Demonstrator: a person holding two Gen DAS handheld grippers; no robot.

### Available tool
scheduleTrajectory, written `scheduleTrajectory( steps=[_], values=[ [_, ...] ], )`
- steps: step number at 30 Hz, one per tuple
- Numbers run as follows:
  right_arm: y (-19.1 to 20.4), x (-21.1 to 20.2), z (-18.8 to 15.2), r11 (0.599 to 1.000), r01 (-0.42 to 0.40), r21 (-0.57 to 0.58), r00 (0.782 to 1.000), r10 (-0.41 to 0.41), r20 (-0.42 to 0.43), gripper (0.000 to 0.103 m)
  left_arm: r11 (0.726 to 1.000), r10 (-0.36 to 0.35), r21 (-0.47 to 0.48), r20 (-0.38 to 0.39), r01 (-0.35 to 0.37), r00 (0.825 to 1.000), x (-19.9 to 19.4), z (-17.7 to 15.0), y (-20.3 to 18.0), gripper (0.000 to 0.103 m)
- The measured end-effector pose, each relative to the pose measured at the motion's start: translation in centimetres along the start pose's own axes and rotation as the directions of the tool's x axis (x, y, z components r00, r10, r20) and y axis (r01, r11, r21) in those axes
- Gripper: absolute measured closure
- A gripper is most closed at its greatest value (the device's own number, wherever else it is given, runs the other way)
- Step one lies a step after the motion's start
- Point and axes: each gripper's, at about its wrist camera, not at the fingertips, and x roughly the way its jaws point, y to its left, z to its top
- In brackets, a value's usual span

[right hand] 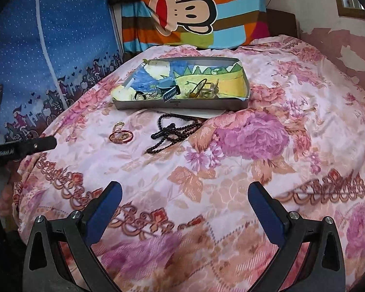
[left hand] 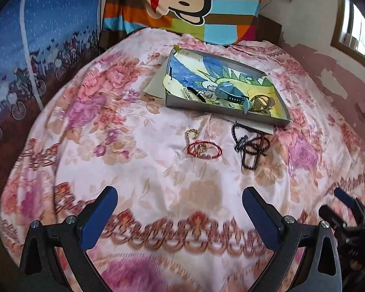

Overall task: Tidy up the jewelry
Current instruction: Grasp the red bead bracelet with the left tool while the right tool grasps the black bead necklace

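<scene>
A shallow grey box (left hand: 189, 104) (right hand: 182, 105) with a painted lining lies on the floral bedspread. Inside it are a blue watch (left hand: 231, 93) (right hand: 169, 88), a black band and brownish bangles (left hand: 262, 102) (right hand: 204, 88). In front of the box on the cloth lie a red bead bracelet (left hand: 204, 149) (right hand: 121, 135) with a gold chain (left hand: 191, 133) (right hand: 118, 124), and a black bead necklace (left hand: 251, 144) (right hand: 175, 132). My left gripper (left hand: 180, 200) is open, nothing between its fingers, well short of the jewelry. My right gripper (right hand: 185, 194) is likewise open and empty.
The bed's floral cover (left hand: 158, 194) (right hand: 255, 158) fills the foreground. A striped monkey pillow (left hand: 182, 4) (right hand: 189, 14) stands behind the box, a blue patterned panel (left hand: 48, 36) (right hand: 60, 36) at left, a peeling pink wall (left hand: 328, 73) at right. The other gripper shows at the frame edges (left hand: 345, 209) (right hand: 24, 147).
</scene>
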Motion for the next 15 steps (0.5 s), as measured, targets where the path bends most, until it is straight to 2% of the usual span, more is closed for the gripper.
scheduleTrajectory(
  steps=[11,12,15],
  values=[
    [-0.5,4.3,3.5,0.998,-0.032,-0.062,0.999,0.031,-0.012,0.001,0.994,-0.080,-0.085,-0.048,0.076,0.996,6.5,3.1,0.2,0.000],
    [-0.5,4.7,3.8,0.997,-0.035,-0.070,0.999,0.034,-0.014,0.001,0.991,-0.095,-0.098,-0.055,0.090,0.994,7.2,3.2,0.4,0.001],
    [-0.2,6.1,4.9,0.992,-0.058,-0.111,0.998,0.056,-0.022,0.001,0.984,-0.138,-0.129,-0.085,0.127,0.987,9.1,3.1,0.9,0.013]
  ],
)
